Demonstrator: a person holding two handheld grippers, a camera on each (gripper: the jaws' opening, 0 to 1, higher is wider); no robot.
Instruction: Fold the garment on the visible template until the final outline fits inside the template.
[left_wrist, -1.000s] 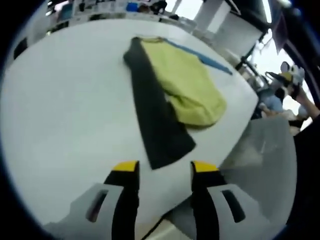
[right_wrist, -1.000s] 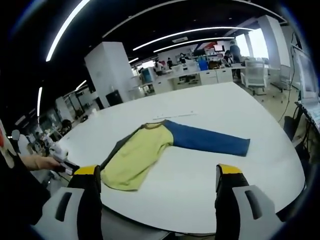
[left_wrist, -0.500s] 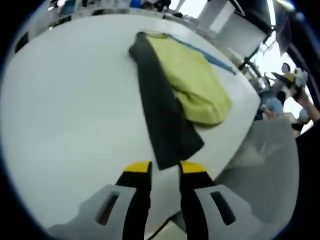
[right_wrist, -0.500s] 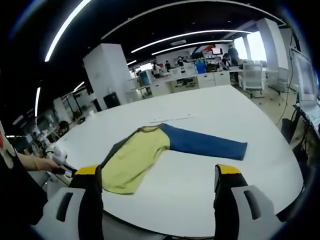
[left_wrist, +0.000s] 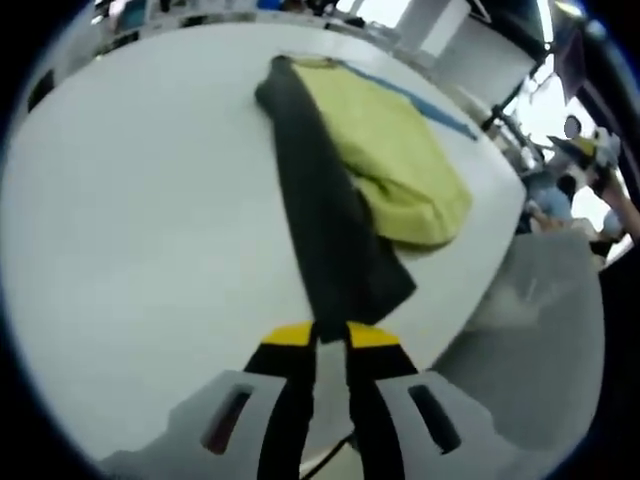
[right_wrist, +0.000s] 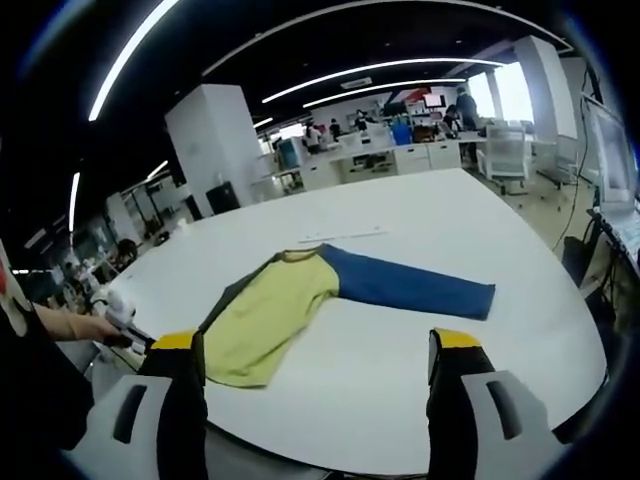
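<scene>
A long-sleeved garment lies on the white table. Its body is yellow-green, one sleeve is dark grey and the other blue. In the left gripper view, my left gripper is shut on the cuff end of the dark grey sleeve, near the table's edge. In the right gripper view, the yellow-green body lies mid-table, with the blue sleeve stretched out to the right. My right gripper hangs open above the near table edge, apart from the cloth. I cannot make out any template outline.
The white table is round-edged, and its rim drops off just in front of each gripper. A person's hand shows at the left of the right gripper view. Desks, chairs and a white pillar stand beyond the table.
My left gripper has moved forward to the dark sleeve's cuff, and its jaws have shut on it. The right gripper has barely moved and stays open.
</scene>
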